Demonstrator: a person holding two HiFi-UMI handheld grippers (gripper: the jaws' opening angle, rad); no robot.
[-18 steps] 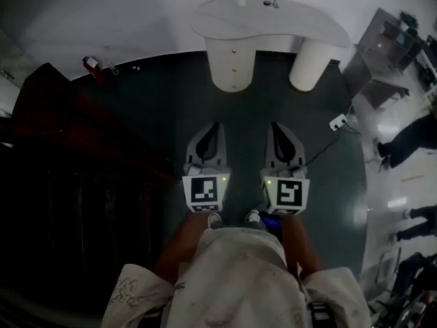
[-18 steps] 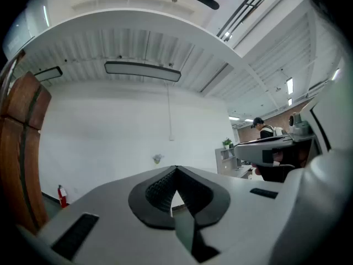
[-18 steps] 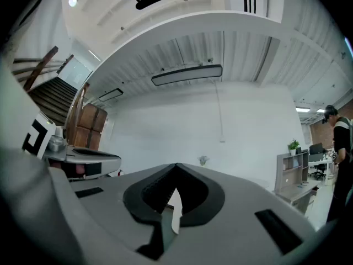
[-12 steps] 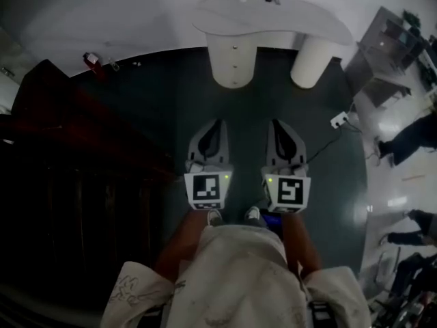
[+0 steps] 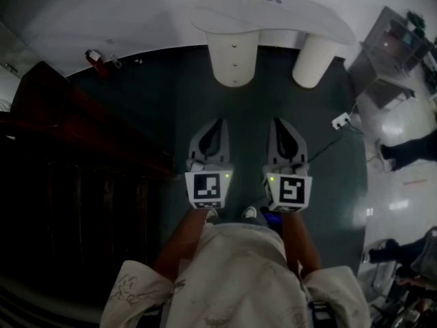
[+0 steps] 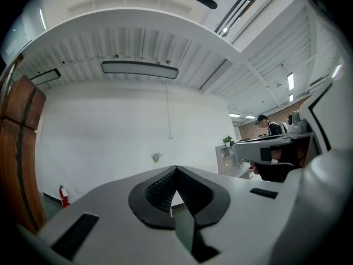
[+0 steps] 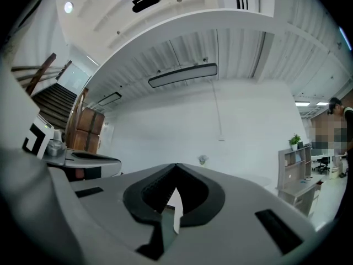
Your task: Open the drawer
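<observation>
Drawer unit [image 5: 233, 60] stands well beyond left claw [image 5: 218, 123] and right claw [image 5: 274, 122].

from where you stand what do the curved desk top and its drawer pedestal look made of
Curved desk top: white and smooth; likely laminate or solid surface. Drawer pedestal: cream, matte, rounded front with small knobs; probably painted wood or laminate.

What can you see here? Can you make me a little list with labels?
left hand-held gripper: shut, empty, pointing toward the desk
right hand-held gripper: shut, empty, beside the left one
drawer unit: white round pedestal under the desk, looks closed, not touched
desk: white, curved top, ahead of the person
fire extinguisher: red, on the floor by the wall, far left
</observation>
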